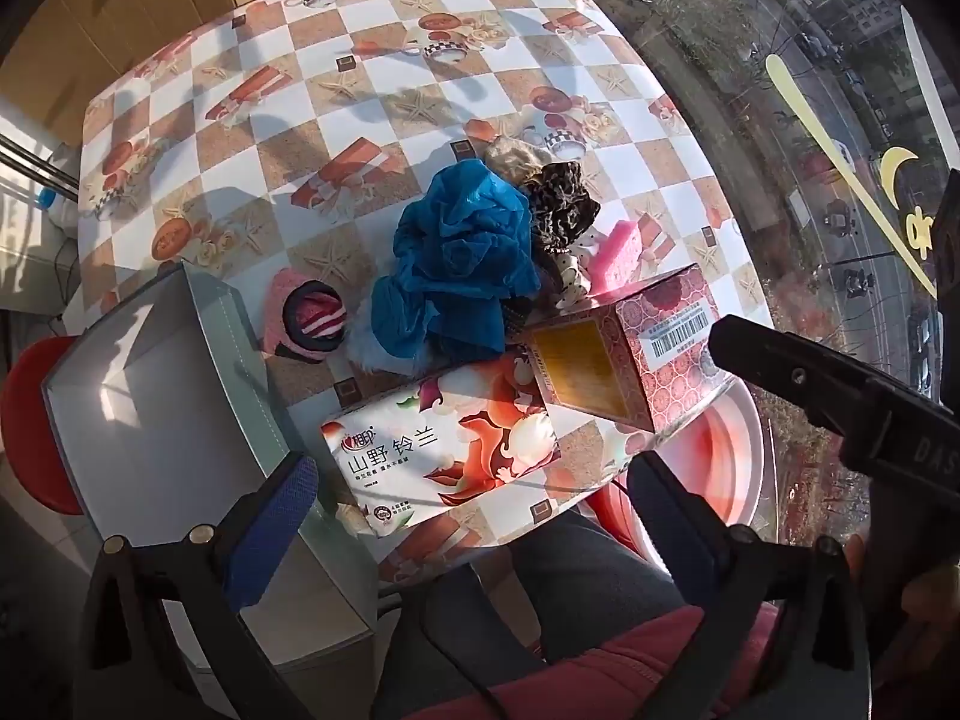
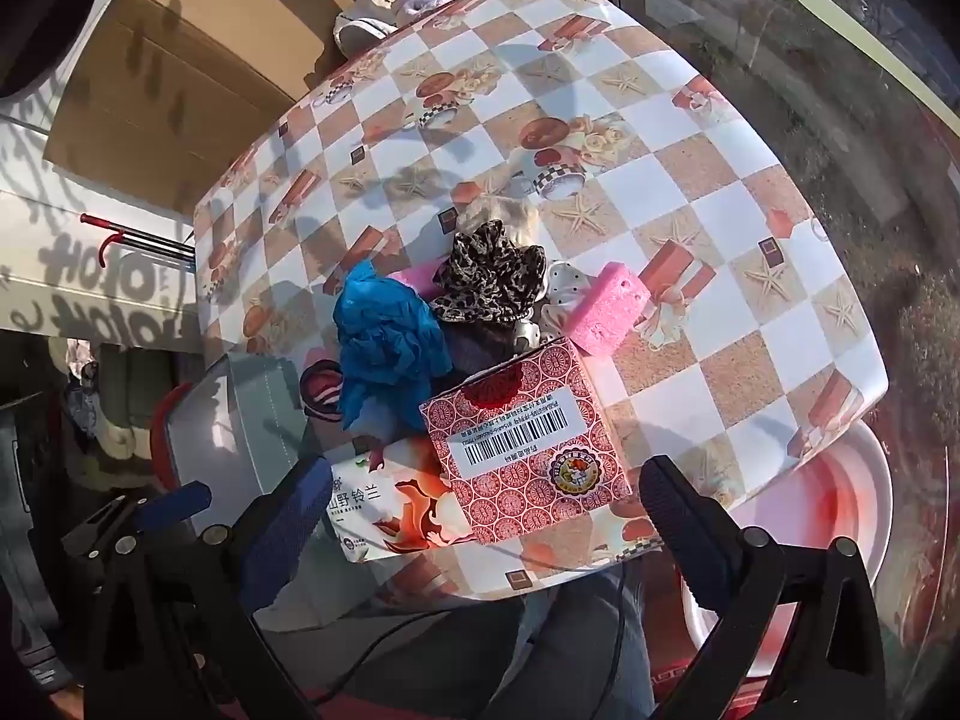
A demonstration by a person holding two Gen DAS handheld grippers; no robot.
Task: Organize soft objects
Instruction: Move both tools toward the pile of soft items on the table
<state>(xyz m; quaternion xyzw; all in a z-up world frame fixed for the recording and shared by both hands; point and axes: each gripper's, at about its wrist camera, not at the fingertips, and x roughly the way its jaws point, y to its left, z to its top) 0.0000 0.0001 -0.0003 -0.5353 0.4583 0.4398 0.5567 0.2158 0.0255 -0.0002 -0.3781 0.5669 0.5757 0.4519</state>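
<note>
Two wide-open, empty tools, my left hand-held gripper and right hand-held gripper, hang above the checkered bench, where the crumpled blue plastic bag heads a soft pile just behind the floral tissue pack.

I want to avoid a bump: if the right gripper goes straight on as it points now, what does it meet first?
Most likely the red patterned box, which lies between the open fingers of the right gripper. Depth is unclear.
</note>
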